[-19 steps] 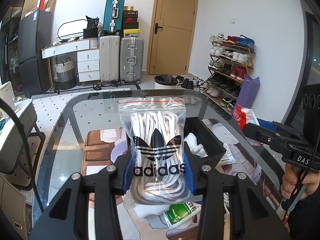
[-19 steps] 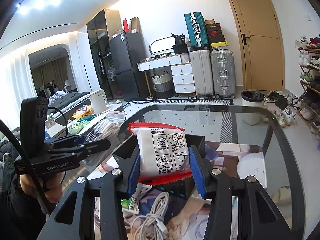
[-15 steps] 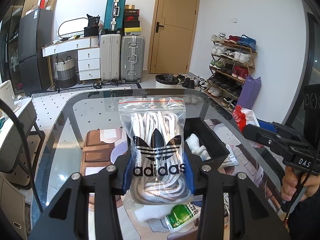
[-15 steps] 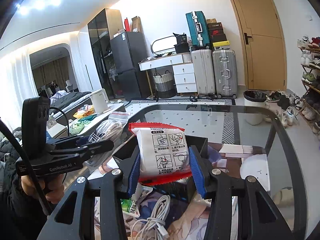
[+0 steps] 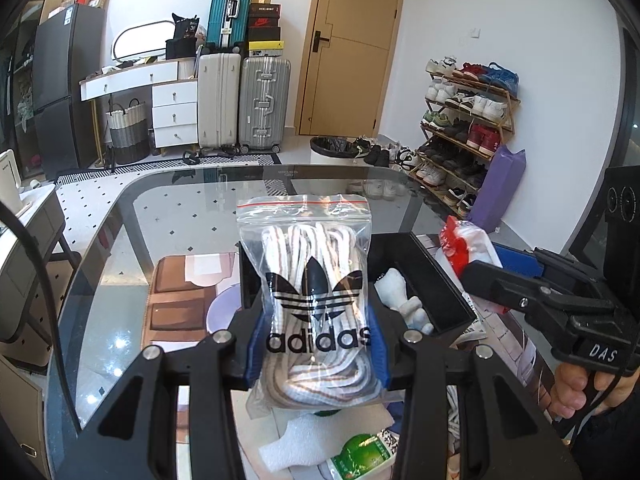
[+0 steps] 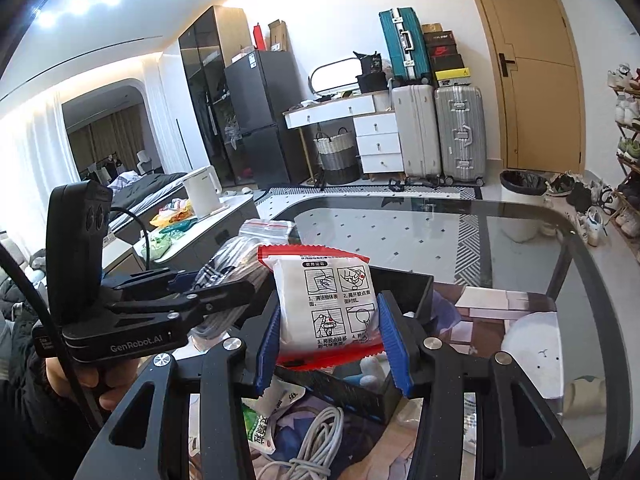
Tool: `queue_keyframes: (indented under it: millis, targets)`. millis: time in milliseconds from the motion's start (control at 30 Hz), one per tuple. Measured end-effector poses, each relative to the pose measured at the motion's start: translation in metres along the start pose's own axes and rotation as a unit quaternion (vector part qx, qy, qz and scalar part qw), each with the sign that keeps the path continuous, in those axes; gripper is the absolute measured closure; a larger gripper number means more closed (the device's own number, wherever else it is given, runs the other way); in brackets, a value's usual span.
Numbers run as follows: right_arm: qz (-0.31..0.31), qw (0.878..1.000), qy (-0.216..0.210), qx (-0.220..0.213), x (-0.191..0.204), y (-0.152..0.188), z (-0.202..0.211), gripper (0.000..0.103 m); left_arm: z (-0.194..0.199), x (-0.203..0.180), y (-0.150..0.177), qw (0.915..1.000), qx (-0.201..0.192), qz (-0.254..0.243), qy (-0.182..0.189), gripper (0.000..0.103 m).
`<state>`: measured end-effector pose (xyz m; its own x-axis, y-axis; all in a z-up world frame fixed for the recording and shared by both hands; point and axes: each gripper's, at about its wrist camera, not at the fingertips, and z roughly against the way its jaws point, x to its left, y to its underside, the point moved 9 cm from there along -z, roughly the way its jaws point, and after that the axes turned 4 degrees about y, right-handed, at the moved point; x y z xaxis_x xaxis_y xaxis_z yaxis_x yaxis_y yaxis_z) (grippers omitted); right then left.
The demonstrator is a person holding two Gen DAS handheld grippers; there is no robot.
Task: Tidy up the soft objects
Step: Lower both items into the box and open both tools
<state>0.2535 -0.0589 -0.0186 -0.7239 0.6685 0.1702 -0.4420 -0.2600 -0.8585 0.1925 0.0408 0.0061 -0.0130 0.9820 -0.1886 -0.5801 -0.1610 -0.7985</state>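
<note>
I have both tongs loaded: left tongs [image 5: 318, 344] clamped on the lace bag [image 5: 310, 300], right tongs [image 6: 328, 342] clamped on the red-edged packet [image 6: 328, 306], both above the black box [image 5: 428, 276] mid-frame. I'd lower each squarely inside before letting go.

Two packets [image 5: 316, 304] [image 6: 332, 308], one box [image 5: 424, 276]

This is a lived-in home, an open studio flat. Beyond the glass worktop [image 5: 100, 240], at twelve o'clock, suitcases [image 5: 262, 104] stand by a wooden door [image 5: 348, 48]. At two o'clock a shoe rack [image 5: 464, 120] is crowded with trainers. At ten o'clock sit a white chest of drawers [image 6: 378, 140], a laundry basket [image 6: 336, 156] and a dark fridge [image 6: 256, 120], with a bed [image 6: 148, 184] beyond them.
</note>
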Motion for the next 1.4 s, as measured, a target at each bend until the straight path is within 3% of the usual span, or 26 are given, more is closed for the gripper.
queue_keyframes:
  millis: [700,967,1233,1300,1400]
  targets:
    - [-0.017,0.999,-0.020,0.031,-0.006,0.001,-0.045,0.057,-0.035,-0.011,0.003,0.9997,0.019,-0.016,-0.005,0.062]
    - [-0.014,0.999,-0.002,0.036,-0.012,0.001,-0.056,0.054,-0.039,-0.013,0.007,0.9991,0.030,-0.026,-0.012,0.060]
    - [0.013,0.999,0.028,0.018,-0.020,-0.001,-0.038,0.034,-0.029,-0.021,0.007,0.9982,0.031,-0.048,-0.021,0.034]
    - [0.012,0.999,0.036,0.016,-0.026,0.000,-0.032,0.017,-0.025,-0.020,0.006,0.9984,0.027,-0.043,-0.024,0.011]
    - [0.003,0.999,0.052,0.014,-0.042,0.003,-0.020,0.004,-0.015,-0.017,0.004,0.9990,0.014,-0.033,-0.025,0.002]
